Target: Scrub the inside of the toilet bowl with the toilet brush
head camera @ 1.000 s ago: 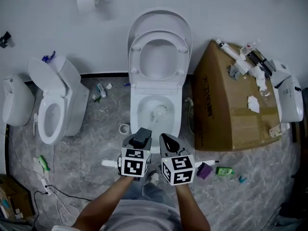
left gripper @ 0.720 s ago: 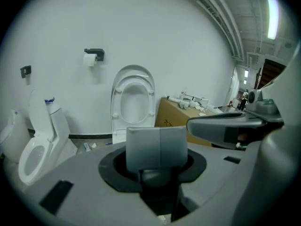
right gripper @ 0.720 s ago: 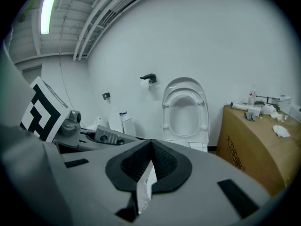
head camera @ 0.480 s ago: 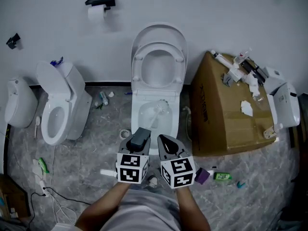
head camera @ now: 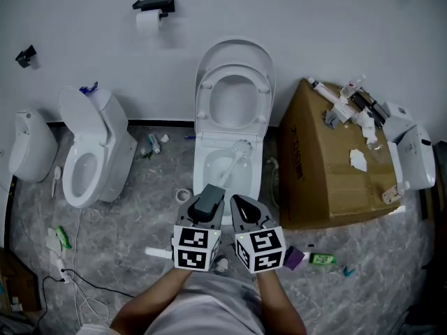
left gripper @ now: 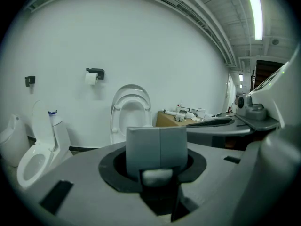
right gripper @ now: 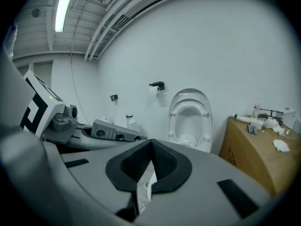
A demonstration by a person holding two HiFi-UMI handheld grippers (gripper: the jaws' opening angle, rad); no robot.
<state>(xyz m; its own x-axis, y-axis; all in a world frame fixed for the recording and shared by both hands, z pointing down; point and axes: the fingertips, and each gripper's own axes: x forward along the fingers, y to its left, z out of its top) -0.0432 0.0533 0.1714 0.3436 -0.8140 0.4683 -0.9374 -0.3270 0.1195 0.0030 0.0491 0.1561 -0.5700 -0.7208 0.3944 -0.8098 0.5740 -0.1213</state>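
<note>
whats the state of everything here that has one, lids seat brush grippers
middle toilet lid: up
middle toilet seat: up
toilet brush: head in the bowl
left gripper: shut on toilet brush
right gripper: shut, nothing seen gripped
left toilet lid: up

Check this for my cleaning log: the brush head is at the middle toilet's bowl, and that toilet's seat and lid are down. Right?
Not quite. The head view shows the seat and lid raised, not down. The brush head is indeed at the middle toilet's bowl.
</note>
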